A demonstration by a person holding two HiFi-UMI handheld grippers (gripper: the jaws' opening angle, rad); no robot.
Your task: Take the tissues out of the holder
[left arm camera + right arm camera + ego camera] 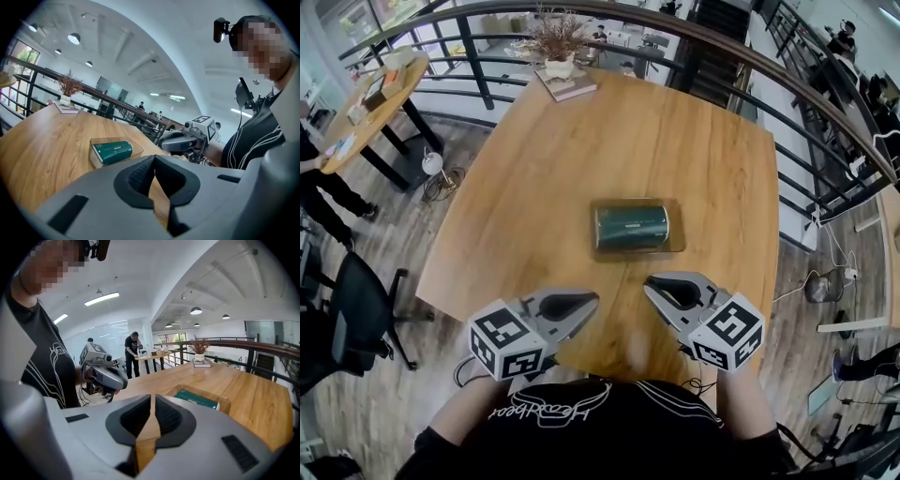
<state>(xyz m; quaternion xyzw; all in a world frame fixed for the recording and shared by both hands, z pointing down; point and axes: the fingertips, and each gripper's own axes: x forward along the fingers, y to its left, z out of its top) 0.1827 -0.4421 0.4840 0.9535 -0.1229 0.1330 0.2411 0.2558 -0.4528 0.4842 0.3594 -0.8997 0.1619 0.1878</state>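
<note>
- The left gripper (584,303) and right gripper (656,285) hover low over the near edge of the table (694,141). Their tips angle inward, and each has its jaws pressed together on nothing.
- Farther off, between the two, the green tissues (631,227) lie in their holder (677,247) at mid-table, apart from both.

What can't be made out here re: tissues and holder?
- Print on the tissue pack: too small, every view.
- Whether the holder is open or lidded on top: too small, every view.
- Holder's near side, right gripper view: hidden behind the right gripper body.
- Table near edge, head view: partly covered by left gripper, right gripper, person's torso.
</note>
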